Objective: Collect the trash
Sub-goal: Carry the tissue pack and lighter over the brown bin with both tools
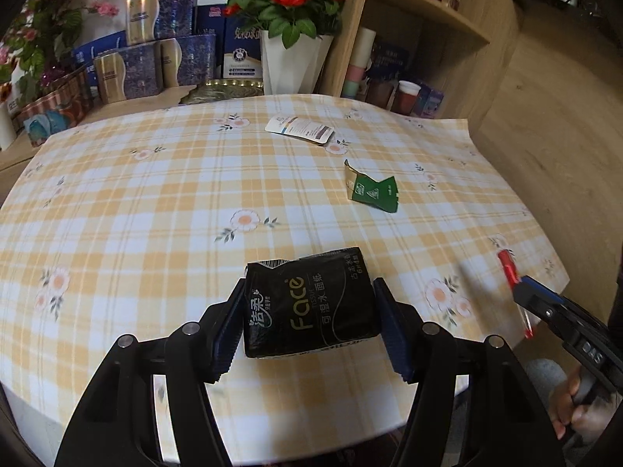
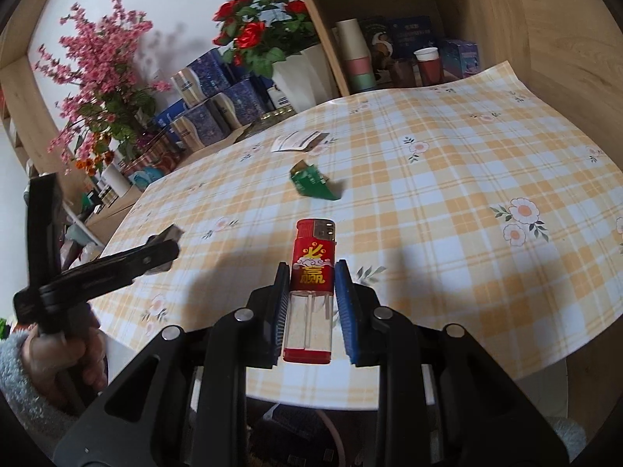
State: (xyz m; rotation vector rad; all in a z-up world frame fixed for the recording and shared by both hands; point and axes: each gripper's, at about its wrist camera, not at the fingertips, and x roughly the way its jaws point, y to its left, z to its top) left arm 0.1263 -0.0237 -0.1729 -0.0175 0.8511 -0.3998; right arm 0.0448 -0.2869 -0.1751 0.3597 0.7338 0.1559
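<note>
In the left wrist view, your left gripper [image 1: 309, 321] is pinching the soft, light black tissue pack [image 1: 309, 305] by its sides over the checked tabletop [image 1: 155, 202]; it is looking squashy, so grip gently. In the right wrist view, your right gripper [image 2: 313, 313] is clamping narrowly on the stiff, slick red lighter [image 2: 311, 292] mid-body, while a green wrapper [image 2: 311, 183] and a white packet [image 2: 298, 141] are lying beyond, near the shelves and flowers.

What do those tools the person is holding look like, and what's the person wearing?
Each hand-held gripper, left and right, is a black plastic frame with round silver pivot pins and two fingers faced with ribbed blue pads. A fluffy light grey sleeve covers one wrist.
</note>
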